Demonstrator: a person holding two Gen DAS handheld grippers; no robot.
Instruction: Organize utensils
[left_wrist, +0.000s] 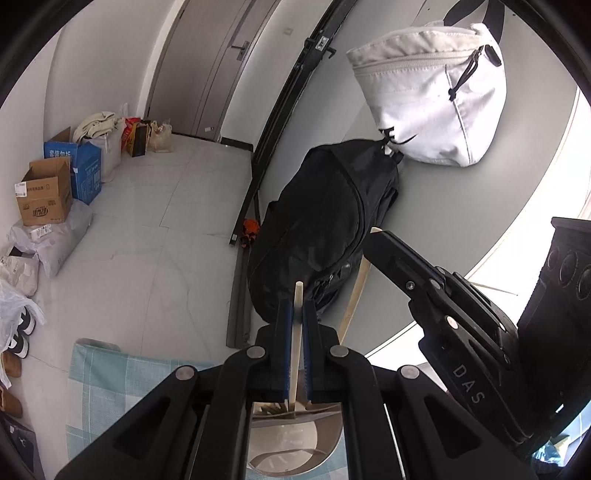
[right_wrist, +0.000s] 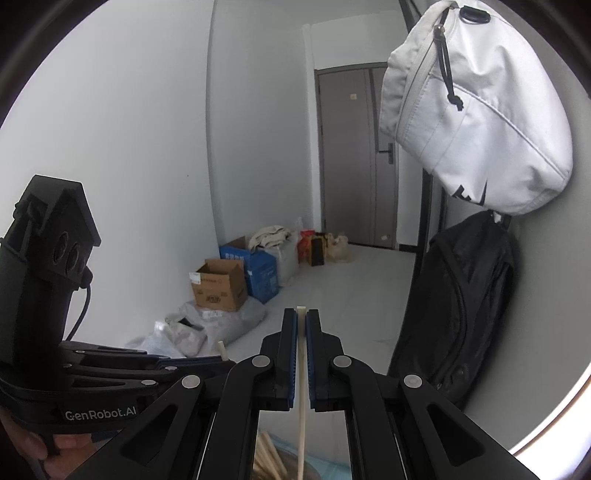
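We see a room in bright, even daylight, walls pale and shadows soft; a blown-out white band glares along the right edge of both views, fisheye curvature bends the door (right_wrist: 354, 155) and walls, black vignetting rings each frame, and focus holds sharp

- The left gripper (left_wrist: 298, 314) points upward, its blue-padded fingers (left_wrist: 285, 325) pressed in on a thin stick between them.
- The right gripper (right_wrist: 302, 328) is also raised, its fingers (right_wrist: 290, 332) clamped on a second stick.
- The two grippers sit close side by side, each showing in the other's view.
- A hand (right_wrist: 35, 448) holds the left gripper's handle from below.
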